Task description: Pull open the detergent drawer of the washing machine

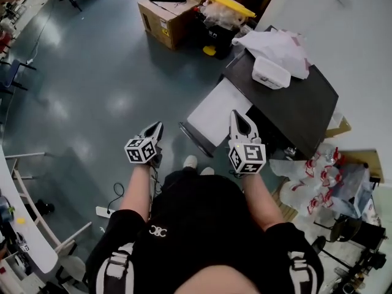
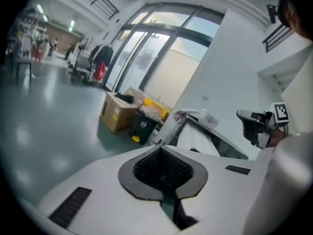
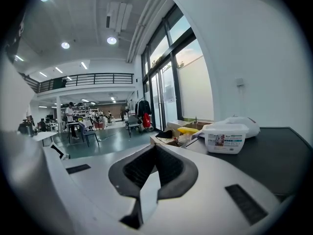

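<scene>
Your left forearm (image 1: 138, 188) reaches forward from your body, bare below a black sleeve. It carries the left gripper (image 1: 157, 127) over the grey floor (image 1: 92, 90), tilted so that its tips lean towards the right. In the left gripper view its jaws (image 2: 160, 148) are closed tip to tip, with nothing between them. They point across the open floor towards a cardboard box (image 2: 117, 112) and a dark bin with a yellow lid (image 2: 143, 126).

Your right forearm (image 1: 257, 195) runs almost parallel to the left. The right gripper (image 1: 237, 116) points ahead, and its marker cube faces up at you. In the right gripper view those jaws (image 3: 155, 146) also meet at the tips and hold nothing. From the head view the two grippers sit side by side, well apart, and neither touches anything.

The washing machine (image 1: 300, 109) stands just ahead and to the right of the right gripper. Its dark top surface is turned at an angle, and a white panel (image 1: 217, 110) faces you. The gripper's tips are near the front left corner of that top. The detergent drawer cannot be made out in any view. A white lidded tub (image 1: 270, 72) rests near the far edge of the top, with crumpled white plastic (image 1: 278, 45) just behind it.
</scene>
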`<state>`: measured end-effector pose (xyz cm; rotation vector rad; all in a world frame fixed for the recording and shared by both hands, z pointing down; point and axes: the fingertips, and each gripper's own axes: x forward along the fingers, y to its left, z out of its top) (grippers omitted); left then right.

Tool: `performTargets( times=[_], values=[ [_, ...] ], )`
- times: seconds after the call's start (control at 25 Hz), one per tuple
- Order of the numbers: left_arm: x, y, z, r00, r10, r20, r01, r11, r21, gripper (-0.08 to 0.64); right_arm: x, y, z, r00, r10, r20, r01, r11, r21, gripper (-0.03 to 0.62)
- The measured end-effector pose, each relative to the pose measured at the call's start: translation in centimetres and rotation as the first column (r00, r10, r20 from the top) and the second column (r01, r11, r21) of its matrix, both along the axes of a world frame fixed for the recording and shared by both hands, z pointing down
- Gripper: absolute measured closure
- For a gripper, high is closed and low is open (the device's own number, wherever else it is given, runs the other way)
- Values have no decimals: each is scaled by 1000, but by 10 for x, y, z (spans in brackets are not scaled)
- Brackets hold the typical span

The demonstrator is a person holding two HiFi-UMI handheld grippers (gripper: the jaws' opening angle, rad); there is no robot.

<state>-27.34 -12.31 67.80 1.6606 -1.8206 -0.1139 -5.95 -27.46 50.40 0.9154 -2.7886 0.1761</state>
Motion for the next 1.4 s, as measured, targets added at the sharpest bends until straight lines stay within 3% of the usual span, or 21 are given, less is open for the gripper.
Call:
performTargets(
  times=[0.12, 0.28, 0.48, 0.6, 0.72, 0.88, 1.4],
  values=[
    [-12, -5, -45, 984, -71, 164, 67, 997, 32, 558, 2, -7, -11, 1000, 8, 24, -8, 1000, 11, 589],
    [1, -11, -108, 939, -92, 331, 75, 995, 62, 558, 9, -10, -36, 998, 17, 60, -20, 998, 63, 589],
    [19, -18, -193, 889, -160, 430, 108, 984, 144, 558, 14, -10, -70, 993, 12, 119, -30, 989, 147, 589],
    [37, -23, -238, 844, -198, 498, 124, 976, 179, 558, 23, -11, -81, 991, 18, 130, -37, 988, 150, 589],
    [58, -27, -270, 826, -218, 520, 121, 969, 214, 557, 30, -13, -91, 991, 23, 131, -43, 987, 156, 589],
    [82, -36, -292, 836, -212, 506, 90, 963, 254, 558, 38, -18, -102, 990, 26, 141, -49, 985, 164, 589],
    [94, -57, -299, 827, -170, 536, 32, 966, 257, 558, 39, -27, -105, 990, 28, 135, -51, 984, 171, 589]
  ],
)
